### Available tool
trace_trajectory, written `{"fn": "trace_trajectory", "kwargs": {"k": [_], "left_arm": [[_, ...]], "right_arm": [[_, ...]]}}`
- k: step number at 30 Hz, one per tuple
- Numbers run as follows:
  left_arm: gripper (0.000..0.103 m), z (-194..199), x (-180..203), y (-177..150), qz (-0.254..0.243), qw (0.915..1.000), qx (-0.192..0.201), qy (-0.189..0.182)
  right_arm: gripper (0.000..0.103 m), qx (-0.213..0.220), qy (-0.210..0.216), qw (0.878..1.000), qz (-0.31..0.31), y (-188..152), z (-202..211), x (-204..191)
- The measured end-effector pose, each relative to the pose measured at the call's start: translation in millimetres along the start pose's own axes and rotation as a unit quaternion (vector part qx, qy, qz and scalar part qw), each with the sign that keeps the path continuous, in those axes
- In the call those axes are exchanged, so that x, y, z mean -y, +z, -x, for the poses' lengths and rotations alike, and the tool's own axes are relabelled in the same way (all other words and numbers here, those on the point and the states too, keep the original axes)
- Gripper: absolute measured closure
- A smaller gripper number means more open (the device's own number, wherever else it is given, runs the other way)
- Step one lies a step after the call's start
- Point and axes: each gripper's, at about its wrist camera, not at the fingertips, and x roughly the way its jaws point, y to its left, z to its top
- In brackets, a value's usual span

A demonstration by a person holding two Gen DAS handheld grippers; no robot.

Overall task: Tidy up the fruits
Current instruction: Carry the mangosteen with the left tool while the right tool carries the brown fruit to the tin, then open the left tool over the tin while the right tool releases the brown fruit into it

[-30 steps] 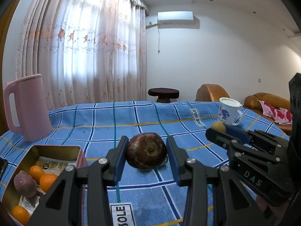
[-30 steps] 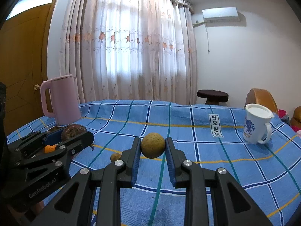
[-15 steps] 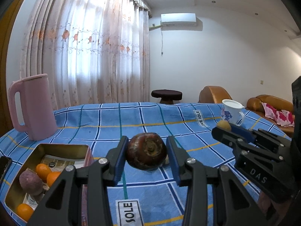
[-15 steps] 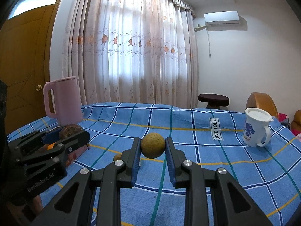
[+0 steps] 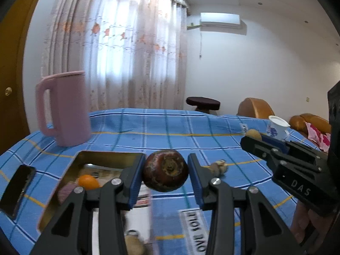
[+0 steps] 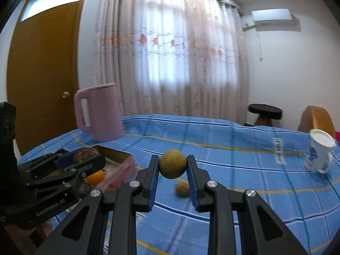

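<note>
Gripping dark fruit [image 5: 165, 170], yellow fruit [image 6: 173, 163]

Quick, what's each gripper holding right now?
Left gripper: shut on the dark brown round fruit.
Right gripper: shut on the yellowish round fruit.

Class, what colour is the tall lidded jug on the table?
The tall plastic jug is pale pink, clearest in the right wrist view.

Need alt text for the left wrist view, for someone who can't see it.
The left gripper holds a dark reddish-brown round fruit between its blue-padded fingers, just right of an open gold tin containing an orange. The blue plaid tablecloth also carries a pink pitcher, and the right gripper enters at right gripping a yellowish fruit.
</note>
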Motion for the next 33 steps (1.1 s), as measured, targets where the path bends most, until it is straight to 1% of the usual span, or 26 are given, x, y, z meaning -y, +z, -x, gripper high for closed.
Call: {"fn": "trace_trajectory", "kwargs": {"k": [9,12,15,17,21,24,33], "left_arm": [[0.060,6.5,-43.2,-1.2,0.015,0.9991,-0.016,0.036],[0.060,8.8,-57.4,-1.2,0.023,0.9984,-0.017,0.048],[0.060,8.4,-70.8,-1.4,0.029,0.9973,-0.027,0.061],[0.060,8.5,-79.4,-2.4,0.035,0.9970,-0.027,0.064],[0.060,7.6,-93.0,-7.0,0.049,0.9961,-0.034,0.064],[0.061,6.9,-101.8,-11.1,0.058,0.9954,-0.036,0.068],[0.061,4.5,-107.3,-15.0,0.064,0.9948,-0.045,0.064]], "right_arm": [[0.075,-0.016,0.058,0.998,0.028,7.7,-22.6,-51.7],[0.075,-0.021,0.070,0.997,0.037,7.9,-29.5,-65.6],[0.075,-0.033,0.084,0.995,0.044,6.7,-37.4,-80.1],[0.075,-0.040,0.095,0.993,0.050,4.6,-43.8,-90.8],[0.075,-0.050,0.100,0.992,0.066,-1.5,-51.5,-106.3],[0.075,-0.060,0.104,0.990,0.070,-6.3,-54.8,-109.5],[0.075,-0.084,0.112,0.987,0.077,-14.2,-65.8,-115.9]]}}
